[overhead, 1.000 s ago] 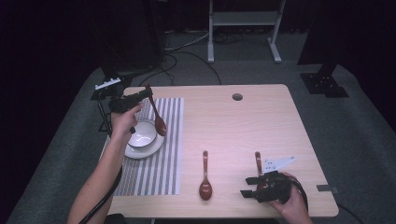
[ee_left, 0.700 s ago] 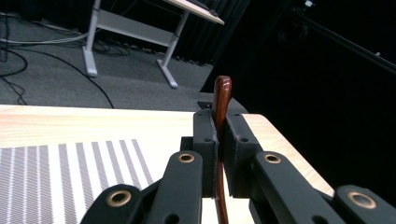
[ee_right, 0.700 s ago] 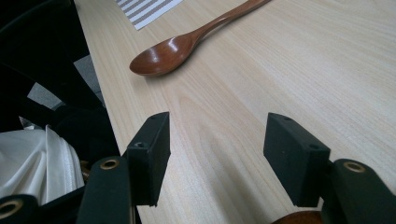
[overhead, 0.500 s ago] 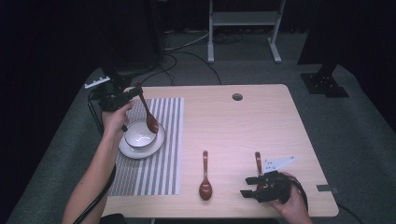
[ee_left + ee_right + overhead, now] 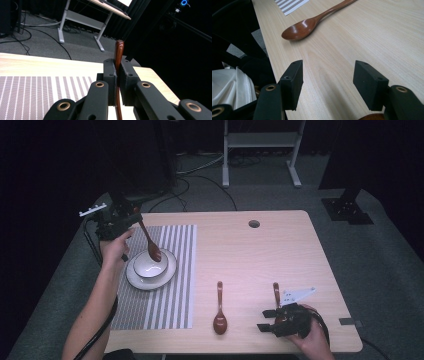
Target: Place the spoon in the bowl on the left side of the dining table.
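The left gripper is above the far left corner of the table, and its jaws are closed on the handle of a brown wooden spoon. In the left gripper view the handle stands up between the two black pads, so the hold looks firm. The spoon hangs slanted, with its head low over the white bowl; I cannot tell if it touches the bowl. The bowl sits on a white plate, which lies on the striped placemat. I judge the slanted hold is meant to bring the spoon head into the bowl. The right gripper rests at the near right edge with its jaws apart and nothing between them. A second spoon lies flat on the bare wood near it, and a third spoon lies just beside that gripper, maybe waiting for their turn.
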A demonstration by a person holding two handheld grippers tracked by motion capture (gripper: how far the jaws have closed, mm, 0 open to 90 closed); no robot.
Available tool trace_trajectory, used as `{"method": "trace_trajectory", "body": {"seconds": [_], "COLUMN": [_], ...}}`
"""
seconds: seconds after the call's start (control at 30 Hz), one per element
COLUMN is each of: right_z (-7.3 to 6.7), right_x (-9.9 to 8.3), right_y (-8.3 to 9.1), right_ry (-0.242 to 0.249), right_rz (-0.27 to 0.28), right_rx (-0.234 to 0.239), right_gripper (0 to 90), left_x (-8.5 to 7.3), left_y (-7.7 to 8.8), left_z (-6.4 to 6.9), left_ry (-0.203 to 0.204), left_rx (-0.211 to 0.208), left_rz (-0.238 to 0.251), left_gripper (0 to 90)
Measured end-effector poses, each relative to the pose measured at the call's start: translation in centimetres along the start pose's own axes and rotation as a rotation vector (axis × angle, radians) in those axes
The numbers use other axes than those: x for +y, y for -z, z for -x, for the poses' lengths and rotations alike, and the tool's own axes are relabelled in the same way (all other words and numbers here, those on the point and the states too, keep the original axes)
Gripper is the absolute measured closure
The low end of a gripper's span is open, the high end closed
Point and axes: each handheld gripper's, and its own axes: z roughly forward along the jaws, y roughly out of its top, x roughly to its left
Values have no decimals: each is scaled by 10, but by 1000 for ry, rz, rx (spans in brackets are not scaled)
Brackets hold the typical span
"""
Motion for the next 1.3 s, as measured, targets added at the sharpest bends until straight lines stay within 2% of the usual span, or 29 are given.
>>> {"method": "trace_trajectory", "body": {"seconds": [0.67,1.3], "right_z": [1,1], "right_x": [0,0], "right_y": [0,-1], "right_ry": [-2,-4], "right_rz": [3,2], "right_rx": [1,3], "right_gripper": [399,400], "left_x": [3,-9], "left_y": [15,17], "left_z": [-22,-40], "left_ry": [29,71], "left_rx": [57,87], "left_rz": [31,35], "left_gripper": [846,846]}}
